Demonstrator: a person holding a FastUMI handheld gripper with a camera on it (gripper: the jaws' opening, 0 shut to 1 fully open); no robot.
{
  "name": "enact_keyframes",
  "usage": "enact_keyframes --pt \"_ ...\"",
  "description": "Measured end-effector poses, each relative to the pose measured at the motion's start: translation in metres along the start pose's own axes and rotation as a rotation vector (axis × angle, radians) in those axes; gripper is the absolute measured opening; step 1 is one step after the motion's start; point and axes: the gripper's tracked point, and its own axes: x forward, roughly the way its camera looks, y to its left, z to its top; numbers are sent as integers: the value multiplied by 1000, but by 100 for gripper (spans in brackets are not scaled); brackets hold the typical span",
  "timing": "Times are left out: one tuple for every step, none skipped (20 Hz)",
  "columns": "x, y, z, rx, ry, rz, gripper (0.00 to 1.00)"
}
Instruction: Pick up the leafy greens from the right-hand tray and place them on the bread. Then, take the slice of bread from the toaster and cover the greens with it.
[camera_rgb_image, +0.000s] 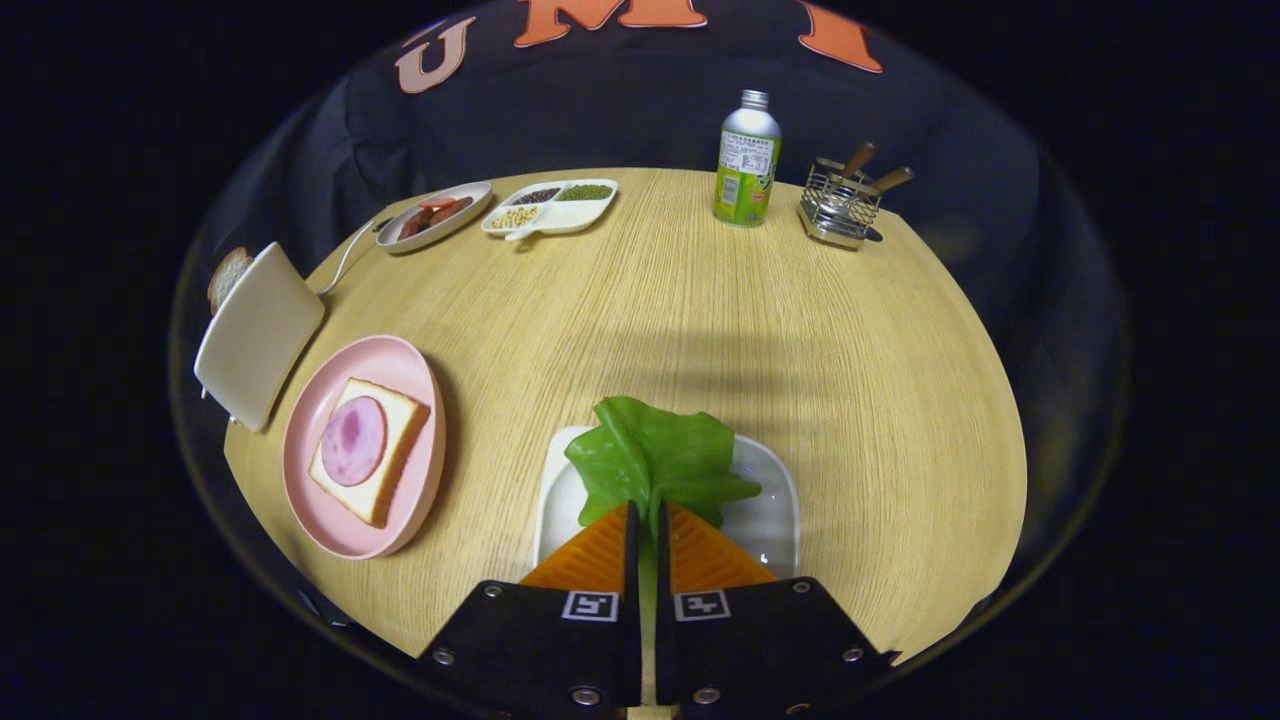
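- My gripper (646, 520) is pinched tight on the leafy greens (655, 455), over the white tray (770, 500).
- The bread (368, 448) with ham sits on the pink plate (410, 375) at nine o'clock.
- The toaster (255, 335) stands at ten o'clock.

Fisheye camera rides above the tool (645, 520), looking forward and down across the table (650, 300).

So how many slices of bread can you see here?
2. One slice lies on the pink plate under a round of ham; another pokes from the toaster. Gripper pinches the greens.
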Motion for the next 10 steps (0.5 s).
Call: enact_keyframes --pt "-4 3 5 -1 -16 8 6" --pt "-8 7 9 -5 -29 15 6" --pt "-13 10 14 -13 -43 23 6" --pt "-17 14 17 -27 -57 28 6" --pt "-22 17 21 -39 -71 30 6" --pt "-26 21 25 -42 -84 38 6" --pt "-31 27 28 -42 -94 52 6" --pt "-34 33 32 -44 -105 68 6" --pt "-37 39 36 -49 -117 81 6" --pt "-41 44 40 -56 -127 92 6"
